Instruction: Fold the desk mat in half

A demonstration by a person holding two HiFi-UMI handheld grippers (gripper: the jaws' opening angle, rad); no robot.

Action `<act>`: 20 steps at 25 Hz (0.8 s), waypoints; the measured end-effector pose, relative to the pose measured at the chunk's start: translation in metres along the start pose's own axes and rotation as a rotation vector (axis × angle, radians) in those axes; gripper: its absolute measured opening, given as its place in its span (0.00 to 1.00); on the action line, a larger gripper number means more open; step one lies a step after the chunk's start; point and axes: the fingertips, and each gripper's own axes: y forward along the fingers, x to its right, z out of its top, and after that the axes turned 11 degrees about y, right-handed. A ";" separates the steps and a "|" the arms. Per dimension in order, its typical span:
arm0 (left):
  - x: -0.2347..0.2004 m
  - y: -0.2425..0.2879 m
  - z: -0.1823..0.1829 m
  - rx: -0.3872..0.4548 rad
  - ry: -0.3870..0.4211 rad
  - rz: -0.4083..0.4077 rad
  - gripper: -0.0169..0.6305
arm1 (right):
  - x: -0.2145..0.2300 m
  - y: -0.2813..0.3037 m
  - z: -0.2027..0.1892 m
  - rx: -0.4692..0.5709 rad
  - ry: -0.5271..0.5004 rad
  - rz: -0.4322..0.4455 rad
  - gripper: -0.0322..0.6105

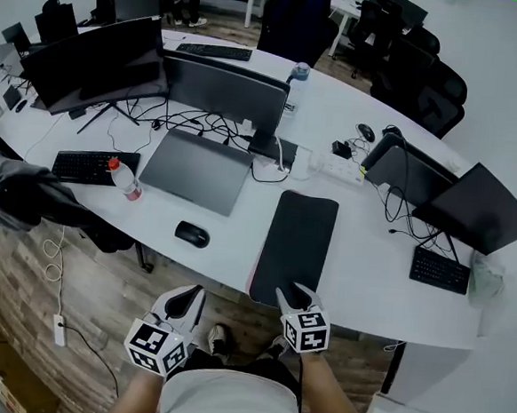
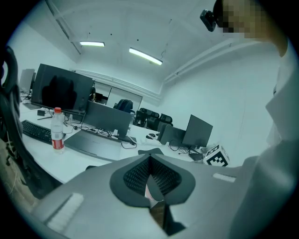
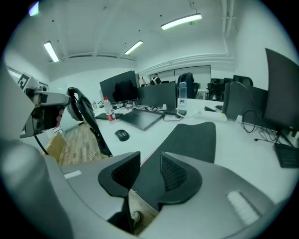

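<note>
The black desk mat (image 1: 296,244) lies lengthwise on the white desk (image 1: 368,281), its near end at the front edge, with a pink strip showing along its left side. My right gripper (image 1: 294,295) is at that near end. In the right gripper view the mat (image 3: 191,140) runs into the gap between the jaws of the right gripper (image 3: 145,168), which stand apart and do not press on it. My left gripper (image 1: 189,301) hangs off the desk's front edge, left of the mat. In its own view the left gripper (image 2: 150,175) has its pads together and holds nothing.
A black mouse (image 1: 192,234) sits left of the mat. A closed laptop (image 1: 194,169), a bottle (image 1: 125,179) and a keyboard (image 1: 91,166) lie further left. A power strip (image 1: 337,168) with cables is behind the mat. Another keyboard (image 1: 439,270) is at the right, and a chair (image 1: 28,196) stands at the left.
</note>
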 end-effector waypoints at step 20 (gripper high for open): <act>0.058 0.041 0.123 0.260 0.197 -0.194 0.03 | 0.020 -0.220 0.159 0.629 0.103 -0.058 0.07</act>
